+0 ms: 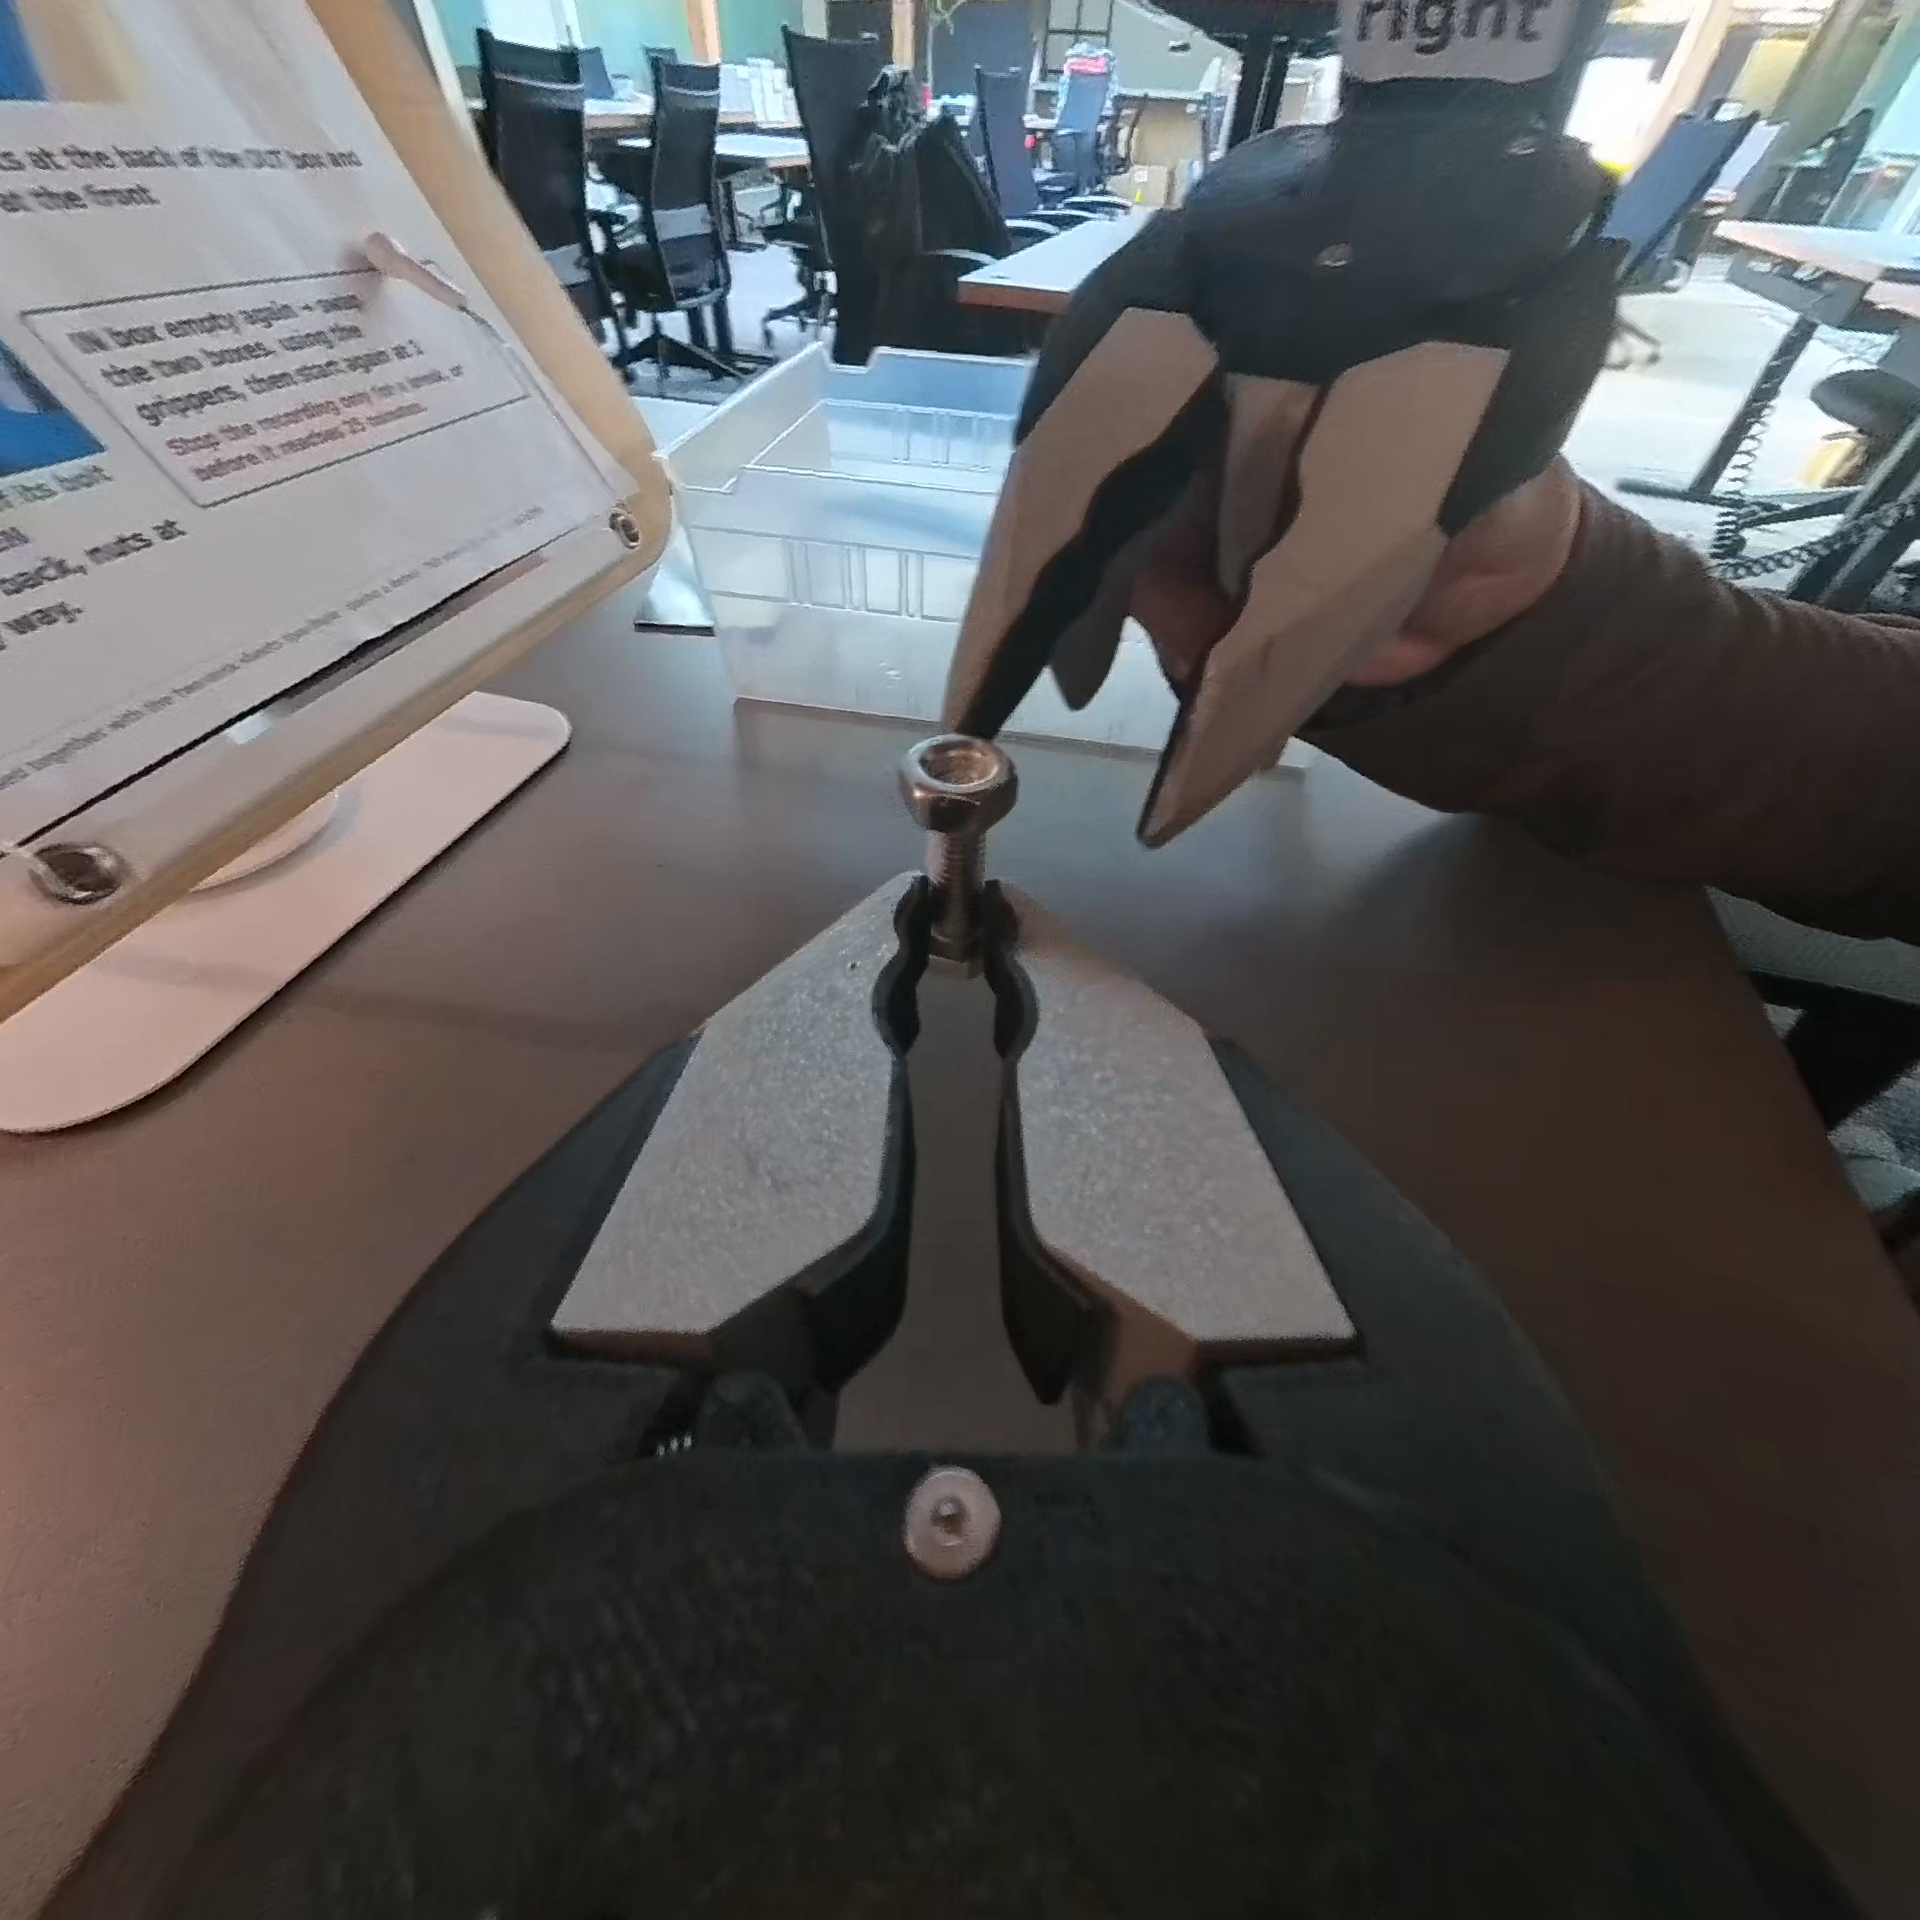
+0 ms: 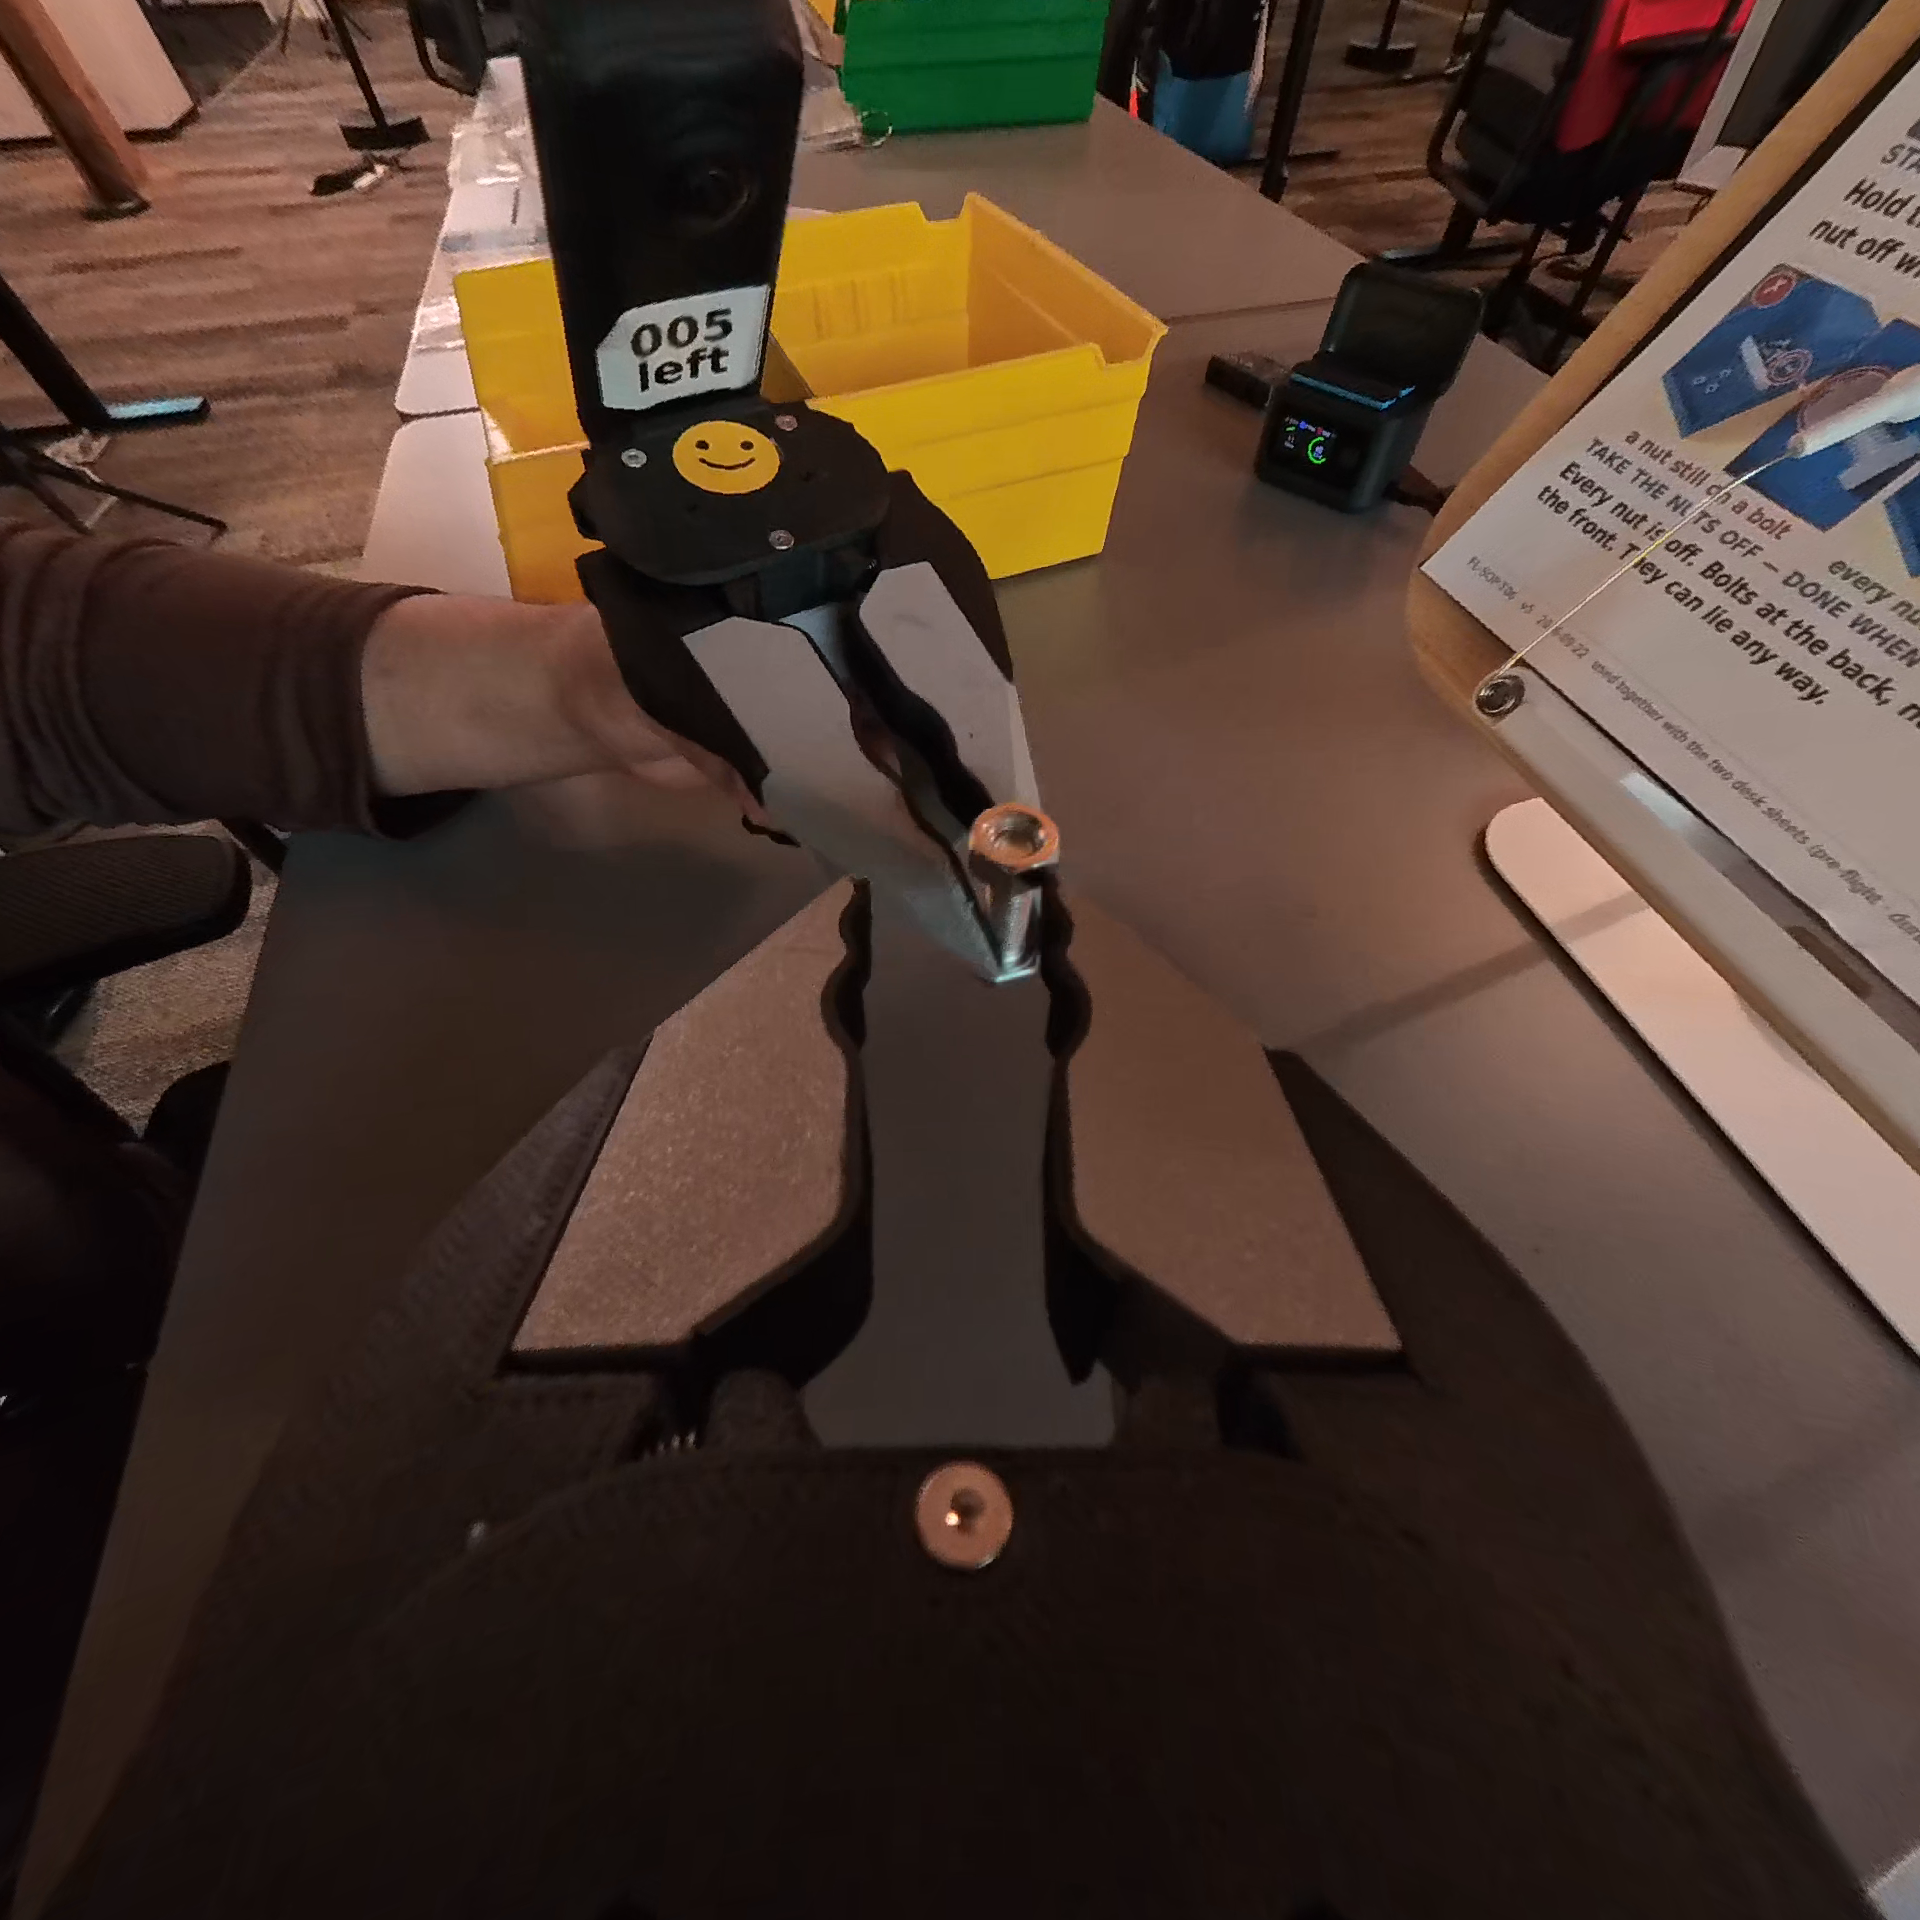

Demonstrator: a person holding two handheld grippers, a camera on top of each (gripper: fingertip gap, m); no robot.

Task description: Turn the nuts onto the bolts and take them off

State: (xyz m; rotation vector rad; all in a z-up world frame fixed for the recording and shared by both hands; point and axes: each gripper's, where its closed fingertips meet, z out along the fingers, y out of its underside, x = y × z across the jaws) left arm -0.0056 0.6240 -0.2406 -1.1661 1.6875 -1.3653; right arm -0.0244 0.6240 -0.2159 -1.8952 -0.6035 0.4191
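Note:
My left gripper (image 1: pixel 954 914) is shut on a steel bolt (image 1: pixel 951 883), holding it upright near its head above the dark table. A hex nut (image 1: pixel 956 779) sits at the top of the bolt's thread. My right gripper (image 1: pixel 1049 779) is open and hangs just behind the nut, its fingertips on either side, not touching. In the right wrist view my right gripper (image 2: pixel 961 925) is open, the left gripper (image 2: pixel 997 935) holds the bolt (image 2: pixel 1013 930), and the nut (image 2: pixel 1013 840) sits near my right fingertip.
A clear plastic bin (image 1: pixel 862 540) stands behind the bolt. A yellow bin (image 2: pixel 997 416) stands on the other side. An instruction sheet on a stand (image 1: pixel 260 468) is at the left, and a small black device with a screen (image 2: pixel 1340 436) sits beyond. Office chairs and desks fill the background. Less than 4 cm separates the two grippers' tips.

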